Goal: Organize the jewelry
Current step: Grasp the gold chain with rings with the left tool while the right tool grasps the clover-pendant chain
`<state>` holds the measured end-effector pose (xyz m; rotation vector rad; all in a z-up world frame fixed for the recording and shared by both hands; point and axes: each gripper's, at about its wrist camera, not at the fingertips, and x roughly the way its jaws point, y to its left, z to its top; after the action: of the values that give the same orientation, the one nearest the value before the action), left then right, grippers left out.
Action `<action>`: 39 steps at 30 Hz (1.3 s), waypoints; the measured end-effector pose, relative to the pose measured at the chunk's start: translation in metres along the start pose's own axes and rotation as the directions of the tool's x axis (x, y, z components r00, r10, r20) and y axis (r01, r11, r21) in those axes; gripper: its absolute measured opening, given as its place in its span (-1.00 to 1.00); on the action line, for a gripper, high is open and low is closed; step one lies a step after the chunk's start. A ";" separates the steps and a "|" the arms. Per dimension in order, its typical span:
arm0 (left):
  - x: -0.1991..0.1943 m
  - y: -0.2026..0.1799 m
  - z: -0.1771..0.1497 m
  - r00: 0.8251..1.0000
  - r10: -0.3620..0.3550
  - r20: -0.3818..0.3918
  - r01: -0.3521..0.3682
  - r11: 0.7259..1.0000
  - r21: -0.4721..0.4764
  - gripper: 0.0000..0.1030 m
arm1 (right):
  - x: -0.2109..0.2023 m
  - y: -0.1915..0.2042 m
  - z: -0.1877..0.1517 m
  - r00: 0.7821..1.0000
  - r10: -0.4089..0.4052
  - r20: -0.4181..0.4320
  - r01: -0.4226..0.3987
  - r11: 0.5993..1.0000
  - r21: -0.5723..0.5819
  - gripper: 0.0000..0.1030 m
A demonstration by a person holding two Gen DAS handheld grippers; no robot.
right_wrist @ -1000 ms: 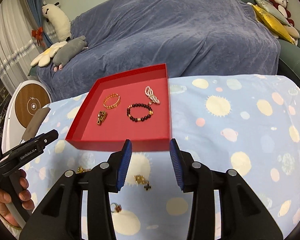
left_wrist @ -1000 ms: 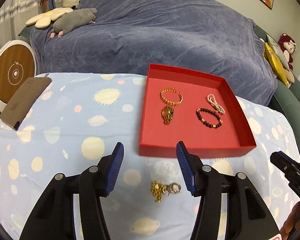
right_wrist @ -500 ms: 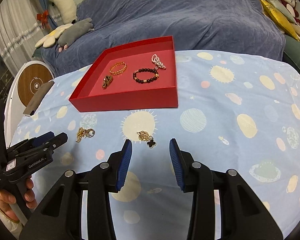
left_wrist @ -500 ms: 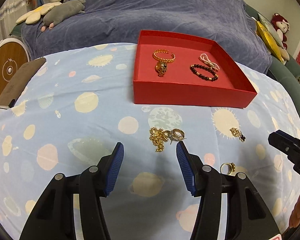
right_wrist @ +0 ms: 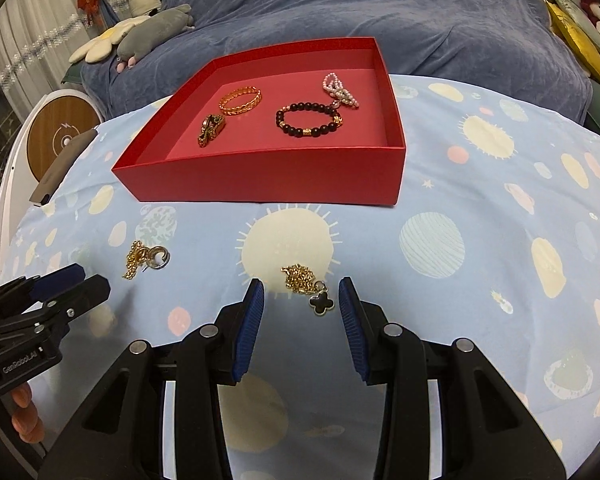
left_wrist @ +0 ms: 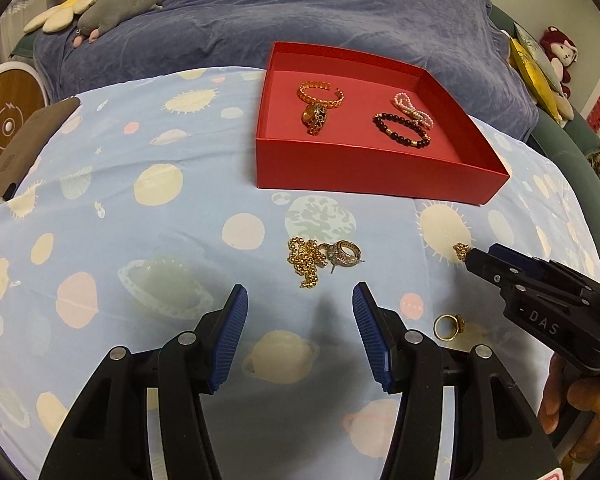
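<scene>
The right gripper [right_wrist: 301,294] hangs with its jaws apart on either side of a gold chain with a black clover charm [right_wrist: 307,287], which lies on the cloth just in front of the red box [right_wrist: 260,178]; nothing is clamped yet. The left gripper [left_wrist: 300,294] is likewise parted and empty, just short of a second gold chain tangled with a silver ring [left_wrist: 321,258]. A loose gold ring [left_wrist: 448,326] lies to its right. To lift the clover chain cleanly, the right jaws probably need to sink until the pads touch the cloth and close over the bunched links rather than the flat charm, which could slip out. The soft cloth may pucker into the grip, so a slow close seems wise. The box already holds a gold bangle [right_wrist: 240,98], a dark bead bracelet [right_wrist: 308,119], a pearl strand and one more gold piece. The table wears a pale blue cloth printed with planets [right_wrist: 500,240]; behind it stands a sofa under a blue-grey throw [right_wrist: 380,4], with plush toys on it.
</scene>
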<state>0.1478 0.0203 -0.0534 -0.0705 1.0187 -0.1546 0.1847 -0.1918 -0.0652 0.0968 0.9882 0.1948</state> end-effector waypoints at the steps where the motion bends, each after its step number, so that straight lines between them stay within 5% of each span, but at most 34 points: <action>1: 0.001 0.001 0.000 1.000 0.002 -0.003 -0.002 1.000 -0.001 0.02 | 0.003 0.001 0.001 1.000 -0.004 -0.001 0.004 1.000 -0.008 -0.27; 5: 0.003 0.006 -0.001 1.000 0.005 -0.013 -0.005 1.000 -0.011 0.02 | 0.012 0.006 0.003 1.000 -0.022 -0.009 0.022 0.999 -0.031 -0.32; 9: 0.003 0.010 -0.001 1.000 0.001 -0.014 -0.002 1.000 -0.017 0.02 | 0.015 0.012 0.003 0.999 -0.052 -0.007 0.051 0.996 -0.073 -0.78; 12: 0.003 0.012 0.000 1.000 -0.004 -0.012 0.004 1.000 -0.019 0.02 | 0.012 0.013 0.003 0.998 -0.058 -0.002 0.058 0.996 -0.073 -0.90; 20: 0.015 0.006 -0.001 1.000 -0.019 -0.016 0.020 1.000 0.011 0.01 | -0.013 0.014 0.010 0.999 -0.003 0.048 0.005 0.999 -0.043 -0.92; 28: 0.028 -0.006 0.002 1.000 0.001 0.019 -0.002 0.999 0.034 -0.57 | -0.023 0.013 0.014 0.998 0.039 0.057 -0.038 0.999 -0.022 -0.92; 39: 0.036 -0.021 0.004 0.997 0.039 0.059 -0.044 0.996 0.079 -0.91 | -0.026 0.008 0.012 0.997 0.055 0.053 -0.055 0.998 0.001 -0.92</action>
<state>0.1675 -0.0058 -0.0792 0.0187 0.9548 -0.1545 0.1798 -0.1895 -0.0362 0.1311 0.9340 0.2398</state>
